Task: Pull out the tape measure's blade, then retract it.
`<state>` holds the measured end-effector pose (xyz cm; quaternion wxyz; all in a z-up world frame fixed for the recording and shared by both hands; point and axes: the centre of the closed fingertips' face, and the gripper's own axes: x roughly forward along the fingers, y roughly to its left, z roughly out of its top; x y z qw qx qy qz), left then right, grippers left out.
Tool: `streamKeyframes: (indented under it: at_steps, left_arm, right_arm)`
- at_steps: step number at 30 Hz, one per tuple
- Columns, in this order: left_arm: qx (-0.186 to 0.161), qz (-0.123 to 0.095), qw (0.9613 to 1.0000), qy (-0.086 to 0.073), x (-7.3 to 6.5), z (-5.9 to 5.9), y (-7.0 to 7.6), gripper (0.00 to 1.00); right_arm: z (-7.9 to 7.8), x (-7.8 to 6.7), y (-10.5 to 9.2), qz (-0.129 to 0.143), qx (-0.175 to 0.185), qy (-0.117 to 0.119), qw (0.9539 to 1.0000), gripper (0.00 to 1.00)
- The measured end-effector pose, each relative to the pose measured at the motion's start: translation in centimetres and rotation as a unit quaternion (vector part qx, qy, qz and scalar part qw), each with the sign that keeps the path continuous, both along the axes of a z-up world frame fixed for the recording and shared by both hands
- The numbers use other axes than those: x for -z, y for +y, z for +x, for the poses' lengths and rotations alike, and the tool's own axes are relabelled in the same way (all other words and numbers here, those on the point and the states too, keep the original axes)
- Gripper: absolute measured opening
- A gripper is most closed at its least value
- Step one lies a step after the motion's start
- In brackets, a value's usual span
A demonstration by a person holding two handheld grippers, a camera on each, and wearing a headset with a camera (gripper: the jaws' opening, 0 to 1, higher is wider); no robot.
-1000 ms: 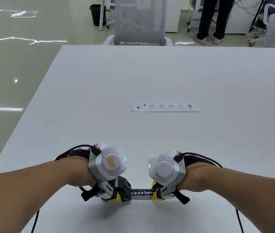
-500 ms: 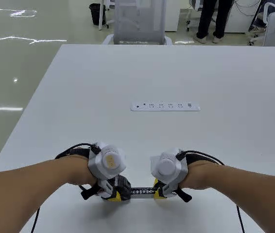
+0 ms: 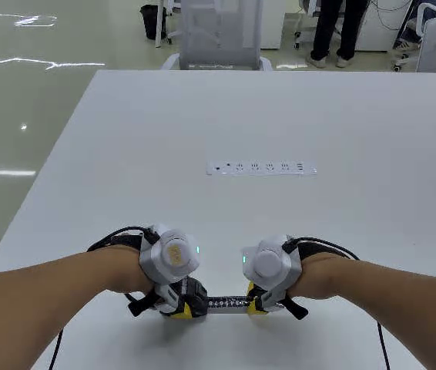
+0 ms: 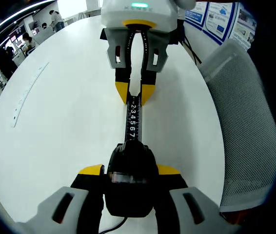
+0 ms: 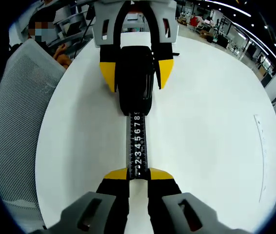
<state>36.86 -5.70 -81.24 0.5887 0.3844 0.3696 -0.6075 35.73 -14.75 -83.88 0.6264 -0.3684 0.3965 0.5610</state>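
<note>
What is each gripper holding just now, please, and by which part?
The left gripper clamps the tape measure's black case by its sides; the right gripper pinches the blade at its tip.

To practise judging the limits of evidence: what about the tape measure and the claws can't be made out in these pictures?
Left gripper view: the right claw hides the tip of the blade.
Right gripper view: the left claw covers the sides of the case.
Head view: the blade's numerals are too small to read.
</note>
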Motion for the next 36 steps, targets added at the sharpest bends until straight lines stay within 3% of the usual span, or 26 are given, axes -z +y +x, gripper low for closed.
streamKeyframes:
  at_steps: [36]
  left_arm:
    - [-0.006,-0.003,1.0,0.003,0.0,0.0,0.1,0.35]
  right_arm:
    - [0.0,-0.1,-1.8,-0.008,0.011,0.0,0.9999,0.12]
